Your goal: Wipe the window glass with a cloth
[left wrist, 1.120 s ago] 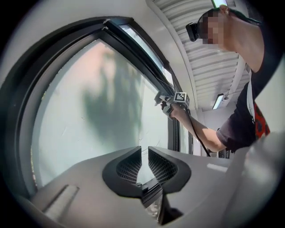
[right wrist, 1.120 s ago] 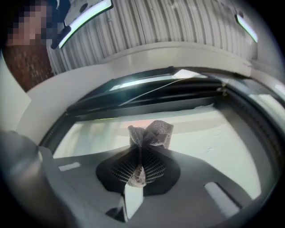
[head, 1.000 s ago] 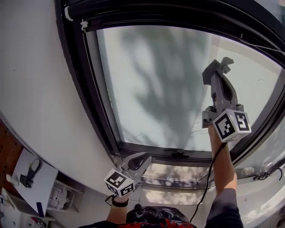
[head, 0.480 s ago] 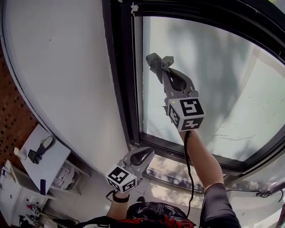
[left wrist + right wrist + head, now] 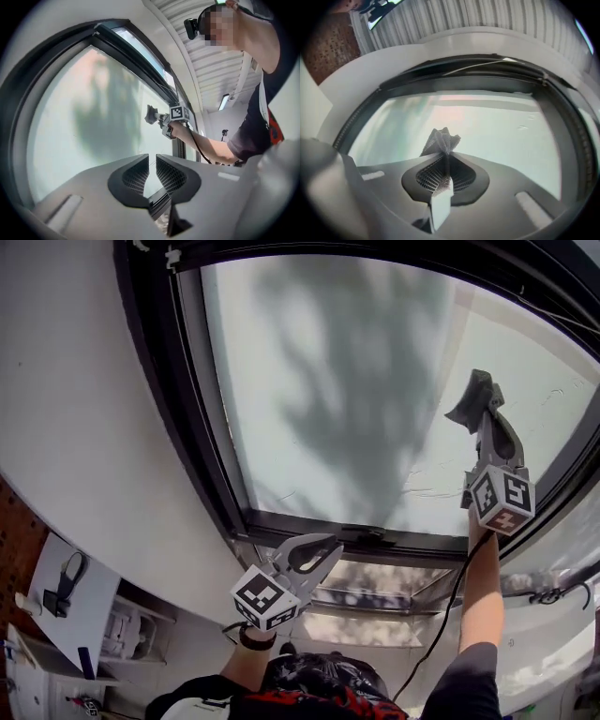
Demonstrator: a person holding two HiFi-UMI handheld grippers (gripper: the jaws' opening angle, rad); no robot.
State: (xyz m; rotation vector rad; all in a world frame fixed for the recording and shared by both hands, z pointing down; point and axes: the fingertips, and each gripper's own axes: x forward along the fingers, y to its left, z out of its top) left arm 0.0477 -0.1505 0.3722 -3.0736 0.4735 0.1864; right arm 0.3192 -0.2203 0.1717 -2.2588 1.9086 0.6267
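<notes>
Grey cloth (image 5: 440, 139) in right tongs (image 5: 446, 159)

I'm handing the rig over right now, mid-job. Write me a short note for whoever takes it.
Right claw: shut on the grey cloth, raised at the right part of the window glass. Whether the cloth touches the pane is unclear.
Left claw: open a little, nothing in it, held low near the bottom frame.
Done: cloth gripped and up at the pane. How much has been wiped does not show.
Left: wipe across the glass, probably working towards its left side.
</notes>
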